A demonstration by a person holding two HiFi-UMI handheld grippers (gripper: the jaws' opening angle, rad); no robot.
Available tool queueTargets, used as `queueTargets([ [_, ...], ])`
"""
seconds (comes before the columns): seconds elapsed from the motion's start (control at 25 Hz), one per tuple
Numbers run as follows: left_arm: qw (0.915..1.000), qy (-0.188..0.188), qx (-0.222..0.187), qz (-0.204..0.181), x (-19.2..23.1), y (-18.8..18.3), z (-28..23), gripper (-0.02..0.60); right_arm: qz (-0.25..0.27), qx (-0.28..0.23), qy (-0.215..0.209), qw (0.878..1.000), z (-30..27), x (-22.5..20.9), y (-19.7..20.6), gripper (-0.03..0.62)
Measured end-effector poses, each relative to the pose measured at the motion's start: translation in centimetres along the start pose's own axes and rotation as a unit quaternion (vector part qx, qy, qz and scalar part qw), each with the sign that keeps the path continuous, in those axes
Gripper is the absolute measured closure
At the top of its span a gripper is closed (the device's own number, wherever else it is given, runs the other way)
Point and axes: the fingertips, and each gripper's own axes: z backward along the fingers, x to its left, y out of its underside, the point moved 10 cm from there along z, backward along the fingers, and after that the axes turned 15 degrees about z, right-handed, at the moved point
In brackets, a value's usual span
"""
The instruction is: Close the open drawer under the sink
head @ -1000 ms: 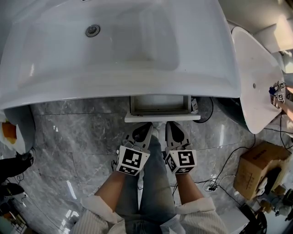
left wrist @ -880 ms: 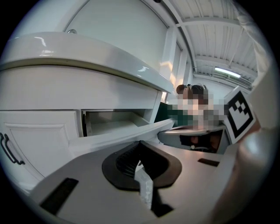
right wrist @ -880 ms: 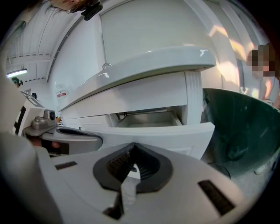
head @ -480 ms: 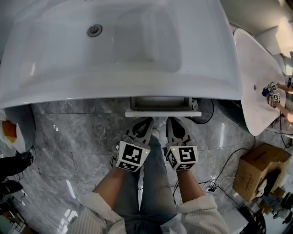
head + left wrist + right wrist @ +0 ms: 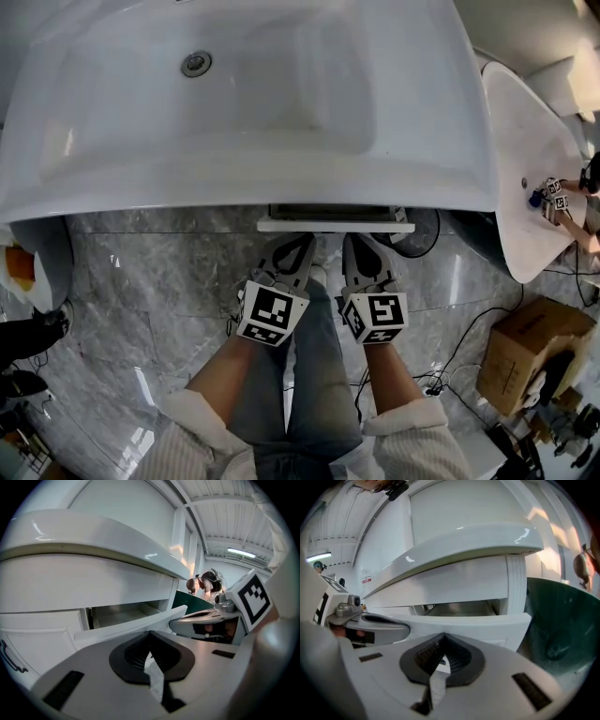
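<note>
Sitting slightly open at 12 o'clock under the sink [image 5: 234,178], the drawer [image 5: 335,226] has the left gripper [image 5: 292,251] and right gripper [image 5: 359,248] at its front, both closed on nothing; uneven pushing could twist and jam it.

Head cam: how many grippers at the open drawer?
2. Left gripper faces the drawer front, left of centre; right gripper beside it, right of centre. None appear hidden.

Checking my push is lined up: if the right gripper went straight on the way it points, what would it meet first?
The white drawer front, directly ahead of the right gripper and its shut jaws, under the sink. Contact is unclear.
</note>
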Motion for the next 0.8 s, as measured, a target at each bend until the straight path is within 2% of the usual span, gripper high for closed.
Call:
queueTargets([
  [0.8,0.9997,-0.009,0.001,-0.022,2.3,-2.9,-3.5,0.566,0.016,-0.009,0.002,1.0,-4.2,-2.5,-2.2,0.585],
])
